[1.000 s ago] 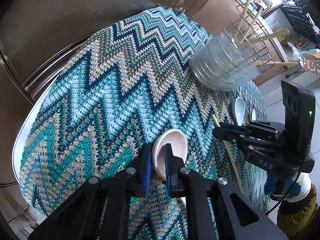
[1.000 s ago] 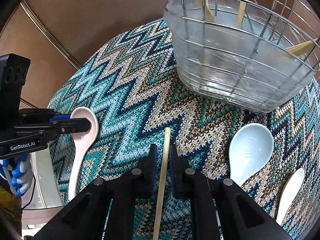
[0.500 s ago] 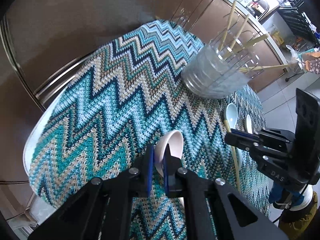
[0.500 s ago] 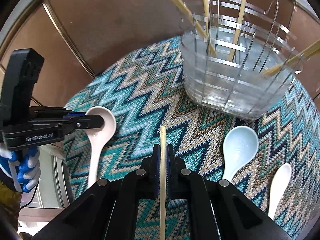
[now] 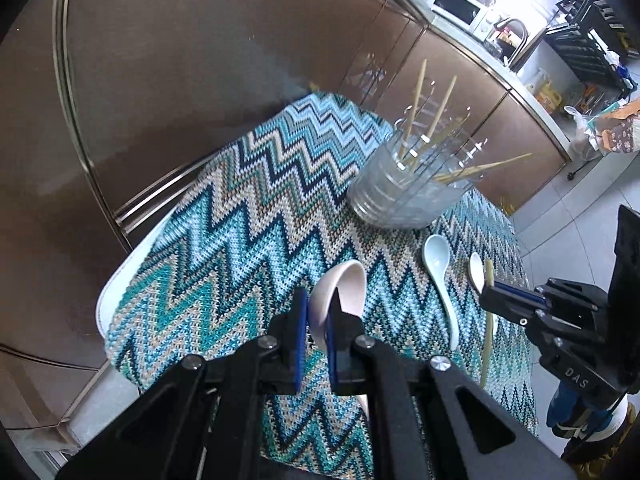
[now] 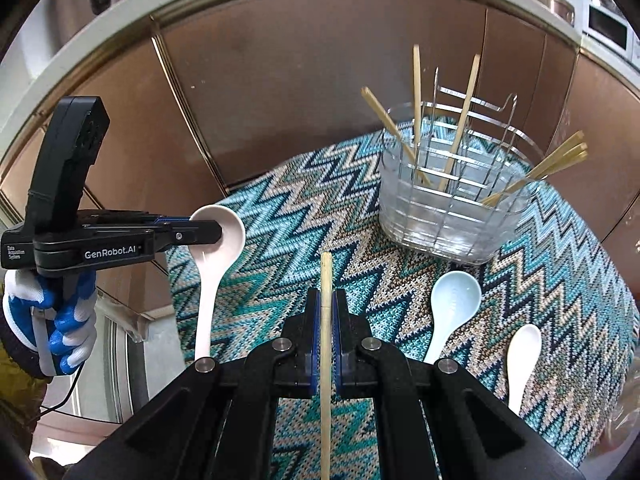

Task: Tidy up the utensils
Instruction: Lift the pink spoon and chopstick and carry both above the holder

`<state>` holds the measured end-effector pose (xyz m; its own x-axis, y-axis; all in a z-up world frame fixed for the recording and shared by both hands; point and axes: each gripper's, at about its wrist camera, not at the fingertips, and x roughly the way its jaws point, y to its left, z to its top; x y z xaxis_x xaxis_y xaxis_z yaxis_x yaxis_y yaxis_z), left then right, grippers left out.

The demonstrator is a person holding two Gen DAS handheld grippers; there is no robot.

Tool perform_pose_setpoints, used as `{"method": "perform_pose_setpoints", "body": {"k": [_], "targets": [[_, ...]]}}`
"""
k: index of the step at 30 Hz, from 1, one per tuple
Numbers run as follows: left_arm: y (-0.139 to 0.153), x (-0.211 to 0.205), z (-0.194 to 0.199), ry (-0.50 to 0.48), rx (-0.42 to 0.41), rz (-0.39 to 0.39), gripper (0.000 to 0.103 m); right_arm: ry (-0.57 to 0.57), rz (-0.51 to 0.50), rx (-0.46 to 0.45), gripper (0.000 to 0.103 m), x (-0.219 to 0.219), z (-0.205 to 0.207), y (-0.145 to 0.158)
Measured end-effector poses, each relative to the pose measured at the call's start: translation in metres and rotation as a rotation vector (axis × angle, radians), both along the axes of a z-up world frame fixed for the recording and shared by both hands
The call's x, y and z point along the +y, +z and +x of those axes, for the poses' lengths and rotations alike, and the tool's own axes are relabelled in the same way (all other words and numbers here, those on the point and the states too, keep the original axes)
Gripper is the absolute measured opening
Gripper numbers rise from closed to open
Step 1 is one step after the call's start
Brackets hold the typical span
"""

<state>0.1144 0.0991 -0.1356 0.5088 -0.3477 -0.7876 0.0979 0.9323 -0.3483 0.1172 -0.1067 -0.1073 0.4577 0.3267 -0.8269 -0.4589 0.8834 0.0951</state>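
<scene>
Zigzag knit tablecloth (image 5: 248, 216) in teal, blue and beige covers the table centre. Brown cabinet doors (image 5: 180, 60) run from 9 to 1 o'clock behind it. White microwave (image 5: 460, 2) on the counter at 1 o'clock, black rack (image 5: 588, 52) at 2.

A white-edged table (image 5: 120, 276) carries a teal zigzag knitted cloth (image 6: 280, 208). On the cloth stands the wire utensil holder (image 6: 452, 208); just in front of it lie a pale blue spoon (image 6: 452, 304) and, right of that, a white spoon (image 6: 522, 356).
</scene>
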Motion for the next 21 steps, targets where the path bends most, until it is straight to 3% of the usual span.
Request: {"method": "perform_pose_setpoints", "body": {"k": [21], "targets": [[0.058,-0.001,-0.040,0.040,-0.115,0.008,0.008,-0.020,0.052,-0.152,0.005,-0.011,-0.051,0.058]]}}
